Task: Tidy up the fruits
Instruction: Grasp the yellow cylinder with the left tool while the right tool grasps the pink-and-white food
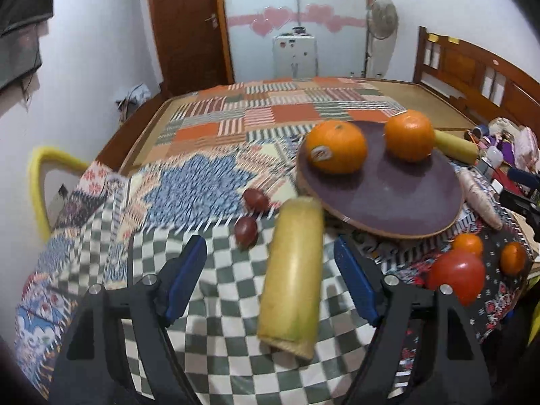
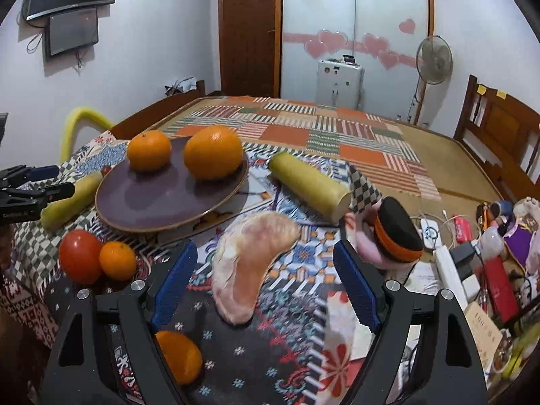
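Observation:
A dark round plate holds two oranges. My left gripper is open, with a yellow-green sugarcane piece lying between its fingers on the checked cloth. My right gripper is open around a pale pomelo segment. A second yellow-green piece lies right of the plate. A tomato and small oranges lie in front of the plate. Two dark red fruits lie left of it.
A patterned bed mat stretches behind. Clutter of chargers, cables and boxes and a black-and-orange hat crowd the right. A yellow chair back stands at left. The left gripper shows at the right wrist view's left edge.

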`<state>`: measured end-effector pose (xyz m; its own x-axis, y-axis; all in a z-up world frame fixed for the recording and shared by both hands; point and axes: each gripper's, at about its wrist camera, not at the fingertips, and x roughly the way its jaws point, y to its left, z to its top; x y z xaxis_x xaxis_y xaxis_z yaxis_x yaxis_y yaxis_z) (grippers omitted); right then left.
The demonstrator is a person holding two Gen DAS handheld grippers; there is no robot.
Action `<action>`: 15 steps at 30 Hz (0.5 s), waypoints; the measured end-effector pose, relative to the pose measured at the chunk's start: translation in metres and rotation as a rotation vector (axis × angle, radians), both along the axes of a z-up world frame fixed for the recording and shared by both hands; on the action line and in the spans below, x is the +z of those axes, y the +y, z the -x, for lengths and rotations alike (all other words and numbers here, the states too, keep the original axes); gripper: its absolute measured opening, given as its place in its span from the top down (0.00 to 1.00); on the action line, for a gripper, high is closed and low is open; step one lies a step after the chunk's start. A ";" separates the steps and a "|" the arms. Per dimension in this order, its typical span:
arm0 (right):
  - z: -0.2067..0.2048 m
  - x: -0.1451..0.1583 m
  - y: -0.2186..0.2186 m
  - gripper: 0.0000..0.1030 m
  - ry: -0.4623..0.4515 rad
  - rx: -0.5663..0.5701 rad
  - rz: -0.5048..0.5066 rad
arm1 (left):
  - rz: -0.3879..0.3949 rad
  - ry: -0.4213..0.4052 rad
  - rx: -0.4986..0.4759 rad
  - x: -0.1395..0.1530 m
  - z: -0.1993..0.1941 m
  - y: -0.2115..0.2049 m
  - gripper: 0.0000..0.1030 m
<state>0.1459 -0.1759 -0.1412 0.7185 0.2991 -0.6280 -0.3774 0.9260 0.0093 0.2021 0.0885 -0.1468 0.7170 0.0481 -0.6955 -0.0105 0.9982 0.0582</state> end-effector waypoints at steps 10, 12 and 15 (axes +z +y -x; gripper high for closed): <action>-0.016 -0.010 0.011 0.26 0.046 0.030 0.001 | 0.028 0.022 -0.063 -0.011 -0.004 -0.011 0.43; -0.022 -0.013 0.011 0.39 0.062 0.022 -0.010 | 0.037 0.032 -0.065 -0.014 -0.007 -0.013 0.48; -0.028 -0.018 0.007 0.47 0.091 0.017 -0.041 | 0.063 0.053 -0.052 -0.020 -0.011 -0.013 0.55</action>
